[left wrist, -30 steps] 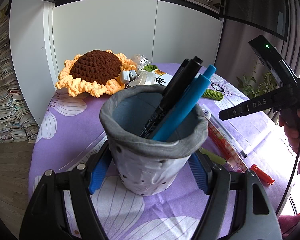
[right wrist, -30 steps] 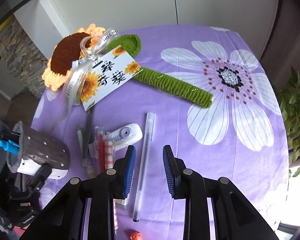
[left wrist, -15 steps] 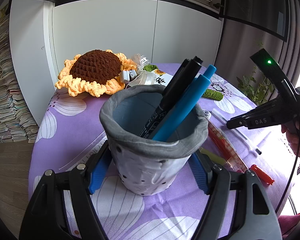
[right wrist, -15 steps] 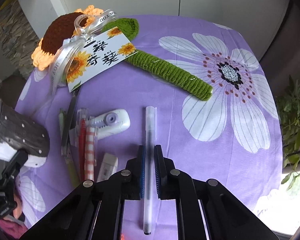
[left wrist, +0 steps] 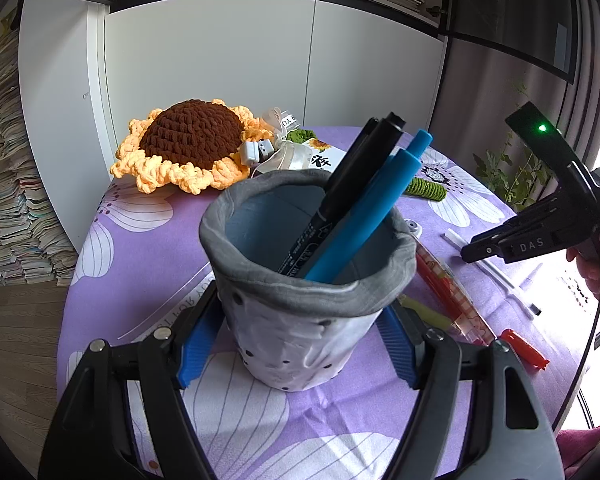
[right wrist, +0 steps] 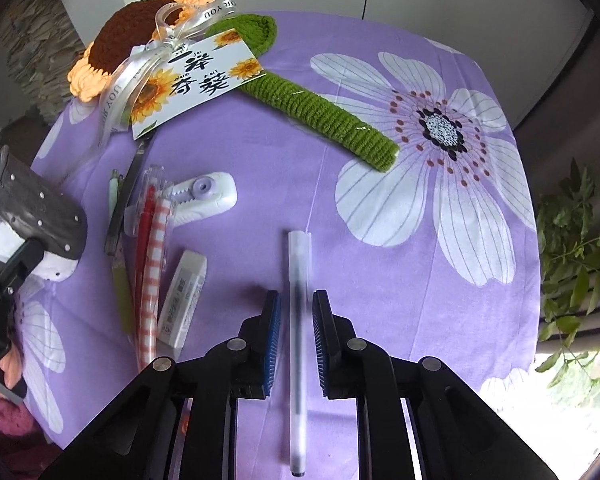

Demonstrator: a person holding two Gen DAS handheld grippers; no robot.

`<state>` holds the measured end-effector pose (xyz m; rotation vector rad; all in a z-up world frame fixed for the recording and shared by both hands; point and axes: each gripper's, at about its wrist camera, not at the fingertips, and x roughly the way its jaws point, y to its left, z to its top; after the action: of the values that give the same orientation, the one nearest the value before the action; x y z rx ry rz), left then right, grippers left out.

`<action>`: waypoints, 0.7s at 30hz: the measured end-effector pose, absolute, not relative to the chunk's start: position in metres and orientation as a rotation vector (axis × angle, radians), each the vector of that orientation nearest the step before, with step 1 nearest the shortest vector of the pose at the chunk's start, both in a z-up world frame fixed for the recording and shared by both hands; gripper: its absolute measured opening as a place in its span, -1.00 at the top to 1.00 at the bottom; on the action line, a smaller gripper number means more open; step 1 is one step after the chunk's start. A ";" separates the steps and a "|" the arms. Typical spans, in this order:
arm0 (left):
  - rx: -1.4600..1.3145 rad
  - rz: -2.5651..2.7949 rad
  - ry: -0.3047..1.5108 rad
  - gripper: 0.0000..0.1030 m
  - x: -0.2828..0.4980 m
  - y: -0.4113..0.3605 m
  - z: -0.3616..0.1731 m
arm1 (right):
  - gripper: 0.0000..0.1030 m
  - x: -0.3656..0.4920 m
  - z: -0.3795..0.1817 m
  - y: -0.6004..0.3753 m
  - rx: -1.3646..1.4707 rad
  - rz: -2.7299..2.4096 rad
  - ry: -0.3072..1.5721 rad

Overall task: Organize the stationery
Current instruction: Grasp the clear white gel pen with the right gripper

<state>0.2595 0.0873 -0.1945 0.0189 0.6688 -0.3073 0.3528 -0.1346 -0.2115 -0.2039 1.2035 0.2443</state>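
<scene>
- Right wrist view: right gripper (right wrist: 296,340) points steeply down with the clear pen (right wrist: 298,320) between its blue pads (right wrist: 271,332); a gap shows on both sides and the jaws are opening, so nothing is gripped yet
- Left wrist view: left gripper (left wrist: 300,344) is clamped on the grey pen cup (left wrist: 300,320), pads on both flanks; the cup stands upright on the purple cloth (right wrist: 420,280), holding black and blue markers (left wrist: 352,208)
- To do the pick well, I judge: keep the pen centred between the pads; close squarely on the barrel near its middle so it does not swing; lift only once both pads press it; then carry it tip-down into the cup, clear of the markers leaning on the rim
- Risk: the smooth round barrel may roll or slip out of a skewed pinch
- Pen: slim, translucent, capped, dark ink core; it lies lengthwise along the gripper, apart from the other stationery
- To its left lie an eraser (right wrist: 182,300), a correction tape (right wrist: 208,200) and red and checked pens (right wrist: 150,264)
</scene>
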 end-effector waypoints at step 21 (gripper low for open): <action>0.019 -0.307 0.669 -0.42 0.259 0.087 -0.195 | 0.75 0.341 -0.151 -0.130 -0.145 0.266 1.042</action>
<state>0.2594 0.0872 -0.1945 0.0194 0.6687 -0.3072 0.3410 -0.1297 -0.1508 -0.1455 1.0419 0.2657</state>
